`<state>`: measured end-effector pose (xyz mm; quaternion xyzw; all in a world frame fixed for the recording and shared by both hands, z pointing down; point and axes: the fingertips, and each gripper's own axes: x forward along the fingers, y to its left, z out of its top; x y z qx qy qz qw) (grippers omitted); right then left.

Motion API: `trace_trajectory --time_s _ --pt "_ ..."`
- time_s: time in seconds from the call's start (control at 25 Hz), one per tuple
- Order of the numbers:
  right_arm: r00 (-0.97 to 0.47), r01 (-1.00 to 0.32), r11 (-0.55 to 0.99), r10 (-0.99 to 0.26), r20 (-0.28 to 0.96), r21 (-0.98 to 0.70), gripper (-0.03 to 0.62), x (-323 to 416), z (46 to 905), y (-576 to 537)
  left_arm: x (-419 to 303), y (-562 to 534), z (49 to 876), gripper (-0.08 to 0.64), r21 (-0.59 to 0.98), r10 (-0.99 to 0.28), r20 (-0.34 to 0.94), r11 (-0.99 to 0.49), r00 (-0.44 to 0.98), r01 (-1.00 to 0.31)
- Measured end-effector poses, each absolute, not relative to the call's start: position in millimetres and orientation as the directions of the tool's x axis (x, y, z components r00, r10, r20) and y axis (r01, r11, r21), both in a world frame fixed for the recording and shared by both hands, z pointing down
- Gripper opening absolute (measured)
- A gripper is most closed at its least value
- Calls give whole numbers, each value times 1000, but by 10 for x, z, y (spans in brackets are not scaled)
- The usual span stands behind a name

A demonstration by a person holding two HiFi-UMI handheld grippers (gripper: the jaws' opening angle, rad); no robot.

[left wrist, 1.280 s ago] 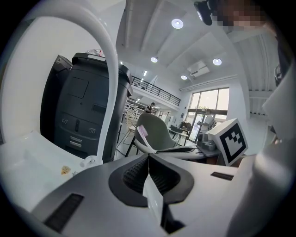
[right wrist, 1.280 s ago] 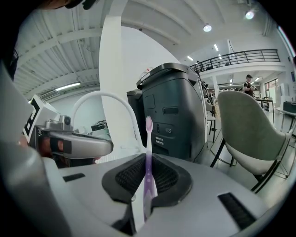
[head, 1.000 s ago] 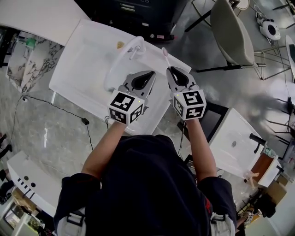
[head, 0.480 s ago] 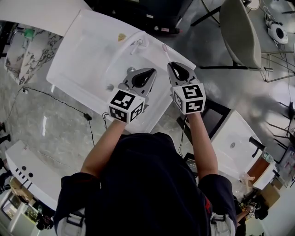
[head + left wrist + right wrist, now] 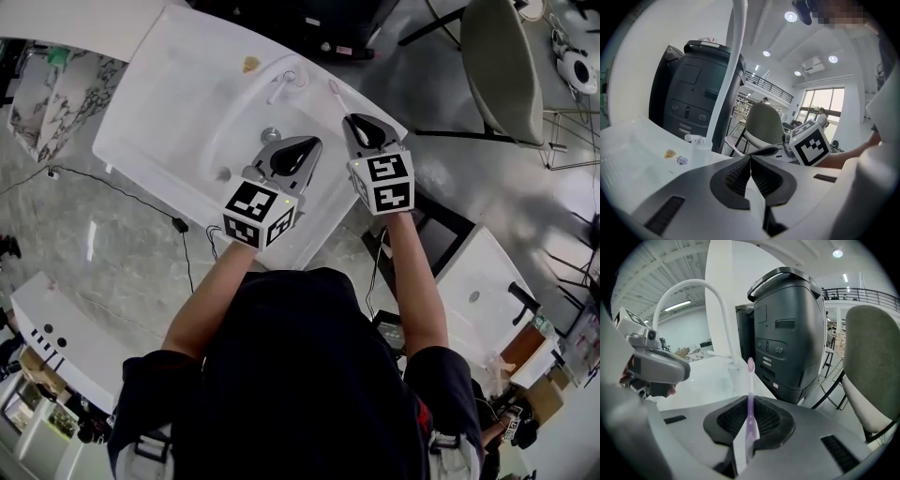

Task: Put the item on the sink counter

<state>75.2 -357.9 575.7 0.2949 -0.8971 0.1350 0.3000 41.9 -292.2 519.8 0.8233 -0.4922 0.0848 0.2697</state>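
Note:
A pink-purple toothbrush (image 5: 750, 394) stands upright between the pads of my right gripper (image 5: 749, 416), which is shut on its handle; the bristle head points forward. In the head view the toothbrush (image 5: 337, 98) sticks out past the right gripper (image 5: 354, 122) over the right rim of the white sink counter (image 5: 155, 89). My left gripper (image 5: 312, 144) hovers over the basin beside it. Its jaws are shut with nothing between them, as the left gripper view (image 5: 750, 161) shows.
A curved white faucet (image 5: 281, 86) rises at the back of the basin, with a drain (image 5: 270, 135) below it. A small sticker (image 5: 250, 65) lies on the counter. A dark machine (image 5: 787, 333) stands behind the sink, a grey chair (image 5: 497, 66) to the right.
Both grippers have edged a little forward over the sink, side by side. The toothbrush stays held in the right gripper.

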Motion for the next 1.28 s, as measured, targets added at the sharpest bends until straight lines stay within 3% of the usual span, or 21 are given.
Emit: trace_trajectory --time_s 1.28 --pt "-572 -552 833 -349 742 -33 60 622 6551 -3638 457 -2882 5493 15 388 -751 448 -326 486 -862"
